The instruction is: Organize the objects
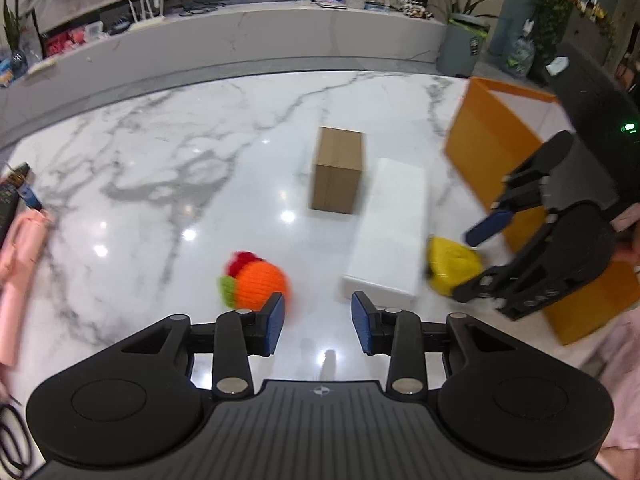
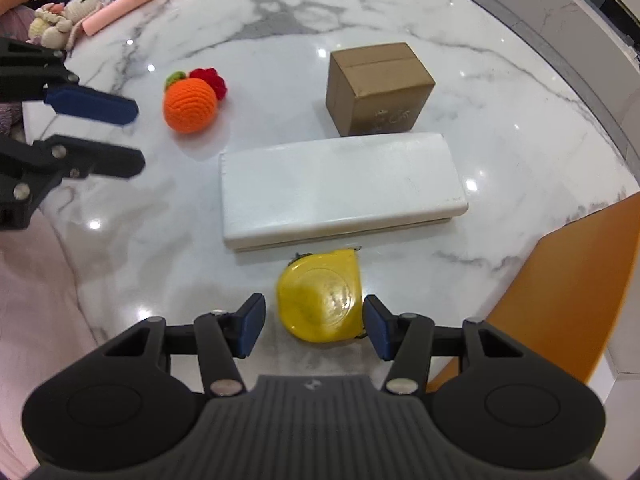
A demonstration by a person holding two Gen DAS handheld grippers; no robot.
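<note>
Right gripper: jaws open around yellow tape measure, left pad apart | Left gripper: jaws open, empty, beside crocheted orange | Marble table: white box between tape measure and cardboard box

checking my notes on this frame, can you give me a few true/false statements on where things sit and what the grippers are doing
1. The yellow tape measure lies between the right gripper's open jaws. True.
2. The left gripper holds the crocheted orange. False: its jaws are open and empty, with the orange lying just ahead.
3. The cardboard box sits on top of the white box. False: it stands behind it on the marble table.
4. The orange bin stands at the table's edge. True.
</note>
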